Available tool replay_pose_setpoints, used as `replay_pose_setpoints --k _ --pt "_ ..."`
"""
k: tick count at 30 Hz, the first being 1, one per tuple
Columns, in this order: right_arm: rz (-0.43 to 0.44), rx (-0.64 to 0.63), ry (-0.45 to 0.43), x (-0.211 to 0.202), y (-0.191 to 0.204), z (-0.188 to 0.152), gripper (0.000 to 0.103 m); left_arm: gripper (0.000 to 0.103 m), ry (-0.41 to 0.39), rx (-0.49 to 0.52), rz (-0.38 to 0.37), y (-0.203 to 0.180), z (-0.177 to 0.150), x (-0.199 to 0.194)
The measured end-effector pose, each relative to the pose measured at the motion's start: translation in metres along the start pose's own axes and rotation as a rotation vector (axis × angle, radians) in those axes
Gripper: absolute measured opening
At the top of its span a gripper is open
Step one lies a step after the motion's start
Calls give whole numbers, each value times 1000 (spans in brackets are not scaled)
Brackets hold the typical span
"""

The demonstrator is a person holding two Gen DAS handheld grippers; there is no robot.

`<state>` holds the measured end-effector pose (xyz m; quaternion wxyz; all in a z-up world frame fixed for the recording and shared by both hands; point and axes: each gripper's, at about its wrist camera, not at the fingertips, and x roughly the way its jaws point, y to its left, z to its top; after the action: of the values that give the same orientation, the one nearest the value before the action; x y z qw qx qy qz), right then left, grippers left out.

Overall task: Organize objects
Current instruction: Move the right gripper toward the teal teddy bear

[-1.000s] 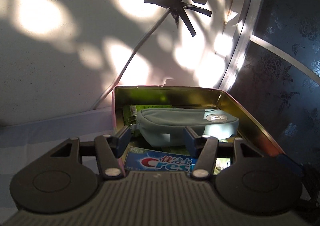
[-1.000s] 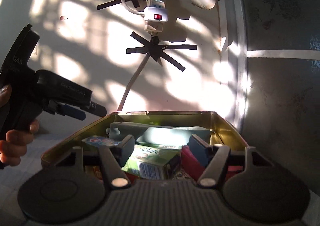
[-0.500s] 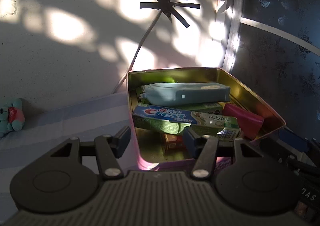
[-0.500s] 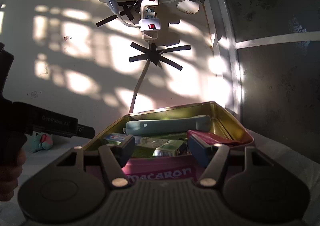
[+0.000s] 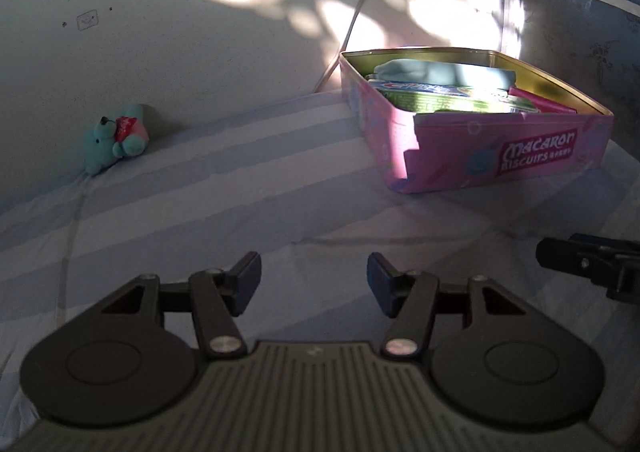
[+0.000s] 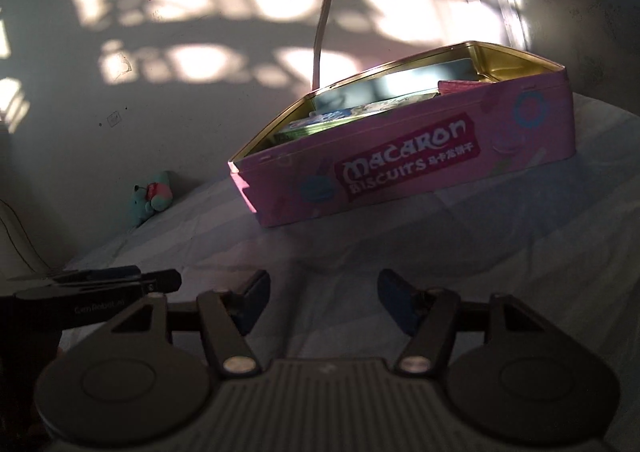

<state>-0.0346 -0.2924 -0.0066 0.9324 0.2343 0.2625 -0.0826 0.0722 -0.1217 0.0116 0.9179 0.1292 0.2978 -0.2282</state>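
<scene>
A pink Macaron Biscuits tin [image 5: 500,155] stands open on the blue striped sheet, against the wall; it also shows in the right wrist view [image 6: 400,171]. Inside lie a light blue pouch [image 5: 432,71], a toothpaste box [image 5: 440,91] and a dark pink item [image 5: 540,101]. My left gripper [image 5: 314,284] is open and empty, low over the sheet in front of the tin. My right gripper [image 6: 324,300] is open and empty, also short of the tin. Each gripper shows at the edge of the other's view.
A small teal plush toy [image 5: 114,137] lies by the wall at the left, also in the right wrist view [image 6: 152,199]. A white cable [image 6: 320,47] taped with black strips runs down the wall behind the tin. A dark patterned panel [image 5: 580,11] stands at the right.
Both grippers have pulled back and down from over the tin, which now stands farther off with its pink front showing. The plush toy has come into view. Both stay open.
</scene>
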Motion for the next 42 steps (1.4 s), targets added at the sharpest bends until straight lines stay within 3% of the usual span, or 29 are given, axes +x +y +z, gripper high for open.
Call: replay_pose_setpoints --k 9,29,42 --pt "39 -75 74 15 41 -7 62 61 4 -74 105 62 -25 -8" --pt "91 -268 178 63 142 -12 66 61 20 -180 286 196 -36 8" --pt "86 -333 177 95 181 -3 66 61 16 -238 196 212 -47 13"
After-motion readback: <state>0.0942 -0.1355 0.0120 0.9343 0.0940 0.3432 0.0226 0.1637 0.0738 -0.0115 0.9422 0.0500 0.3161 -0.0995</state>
